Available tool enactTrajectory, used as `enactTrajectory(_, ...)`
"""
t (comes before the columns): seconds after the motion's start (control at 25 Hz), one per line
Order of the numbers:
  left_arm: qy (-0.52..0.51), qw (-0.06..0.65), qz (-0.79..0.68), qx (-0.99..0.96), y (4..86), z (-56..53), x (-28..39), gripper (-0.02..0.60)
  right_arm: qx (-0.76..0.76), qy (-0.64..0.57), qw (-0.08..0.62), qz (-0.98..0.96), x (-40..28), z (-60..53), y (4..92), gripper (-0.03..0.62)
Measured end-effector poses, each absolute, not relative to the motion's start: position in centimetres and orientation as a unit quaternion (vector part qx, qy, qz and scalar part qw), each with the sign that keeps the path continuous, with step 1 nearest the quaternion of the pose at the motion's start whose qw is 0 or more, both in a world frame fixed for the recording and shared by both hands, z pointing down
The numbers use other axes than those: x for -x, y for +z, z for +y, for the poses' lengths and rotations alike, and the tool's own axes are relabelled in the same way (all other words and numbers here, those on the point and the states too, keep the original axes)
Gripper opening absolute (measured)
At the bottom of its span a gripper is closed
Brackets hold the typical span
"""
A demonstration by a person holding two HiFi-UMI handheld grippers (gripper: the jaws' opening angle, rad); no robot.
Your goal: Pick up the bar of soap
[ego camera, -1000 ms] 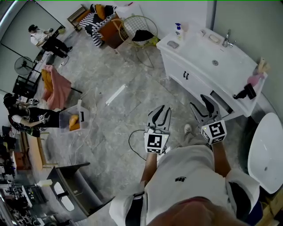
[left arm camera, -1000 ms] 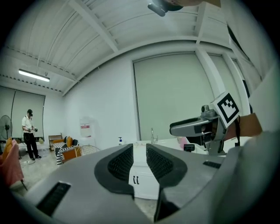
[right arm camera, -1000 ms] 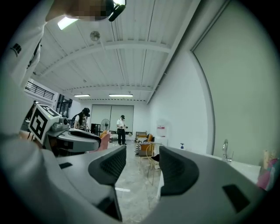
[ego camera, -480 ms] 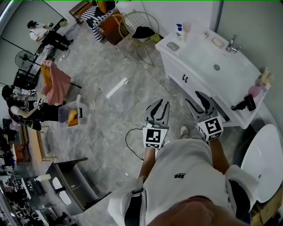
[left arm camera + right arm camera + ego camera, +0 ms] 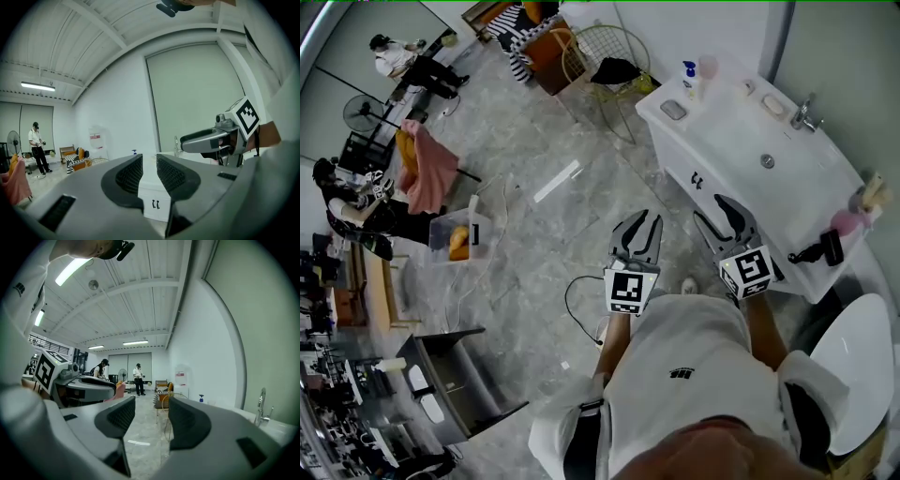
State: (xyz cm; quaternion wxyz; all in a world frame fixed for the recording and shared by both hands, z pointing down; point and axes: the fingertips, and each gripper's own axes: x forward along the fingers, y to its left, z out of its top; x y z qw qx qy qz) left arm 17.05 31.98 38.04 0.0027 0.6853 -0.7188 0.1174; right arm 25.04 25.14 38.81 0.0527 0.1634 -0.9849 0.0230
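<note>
The bar of soap [image 5: 773, 104] is a small pale block lying at the back of the white vanity top [image 5: 722, 141], close to the faucet [image 5: 807, 112]. Both grippers hang in the air in front of the vanity, well short of the soap. My left gripper [image 5: 639, 228] has its jaws a narrow gap apart with nothing between them [image 5: 150, 171]. The right gripper [image 5: 727, 214] stands wider open and also holds nothing [image 5: 151, 416]. The soap does not show in either gripper view.
A blue-capped bottle [image 5: 690, 77] and a grey pad [image 5: 673, 110] sit at the vanity's left end, a black hair dryer [image 5: 825, 248] at its near end. A toilet [image 5: 853, 366] stands at lower right. A wire basket chair [image 5: 605, 56] and people are across the room.
The head view has shifted slightly, with the vanity a little lower and further right in frame. Both grippers keep the same pose and jaw gaps in front of the body.
</note>
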Motion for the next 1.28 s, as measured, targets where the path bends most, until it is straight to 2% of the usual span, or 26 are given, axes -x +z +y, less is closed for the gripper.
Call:
enactTrajectory(0.64, 0.126, 0.004, -0.731, -0.671, 38.5, 27.4, -15.6, 0.098, -0.133, 0.031, 0.054, -0.989, -22.7, 20.7, 39.4, 0.235)
enactTrajectory(1.28, 0.120, 0.008, -0.723, -0.680, 38.6, 21.8, -9.0, 0.098, -0.146, 0.032, 0.068, -0.986, -16.5, 15.4, 39.7, 0.235)
